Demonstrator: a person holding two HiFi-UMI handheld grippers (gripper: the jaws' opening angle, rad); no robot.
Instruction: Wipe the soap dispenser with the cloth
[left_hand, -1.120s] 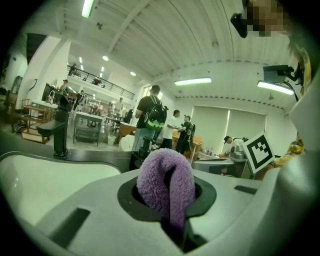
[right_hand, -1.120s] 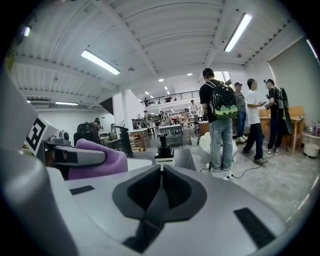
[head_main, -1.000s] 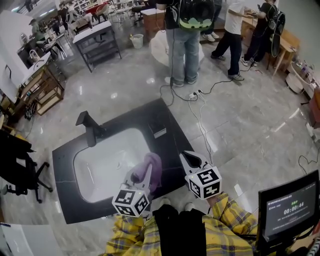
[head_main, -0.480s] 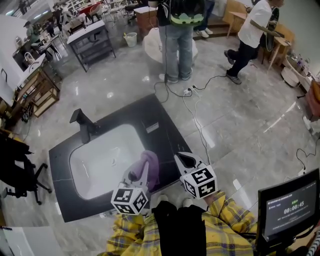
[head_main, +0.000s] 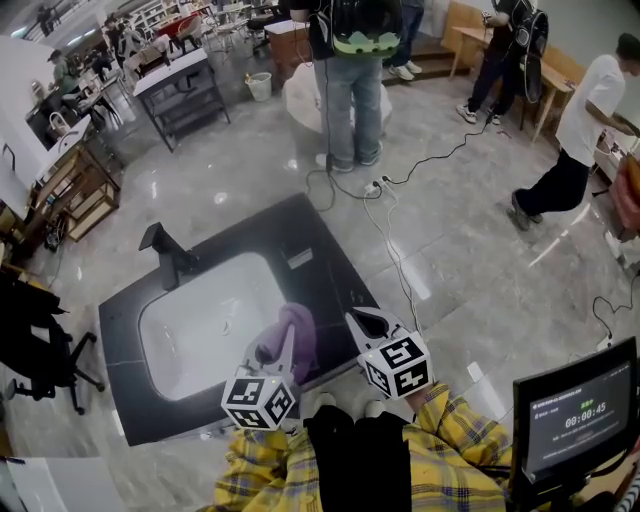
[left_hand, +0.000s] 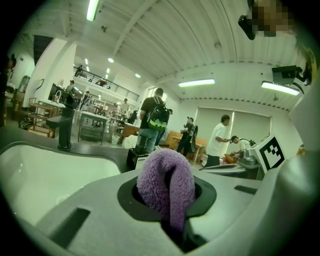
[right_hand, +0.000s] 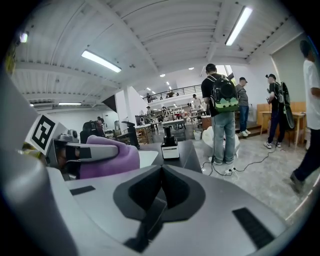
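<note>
Left tool (head_main: 283, 350) still pinches the cloth (head_main: 303, 330); right tool (head_main: 360, 320) stays pressed together.

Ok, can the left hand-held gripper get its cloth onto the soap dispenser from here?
Probably yes. The left hand-held gripper, shut on the cloth, faces the soap dispenser across bare black counter; the right hand-held gripper sits off to the side, not between them.

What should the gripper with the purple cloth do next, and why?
Probably carry the left gripper forward to the soap dispenser. Its jaws clamp the cloth, the dispenser stands untouched at the far side of the counter, and the right gripper is shut and empty.
</note>
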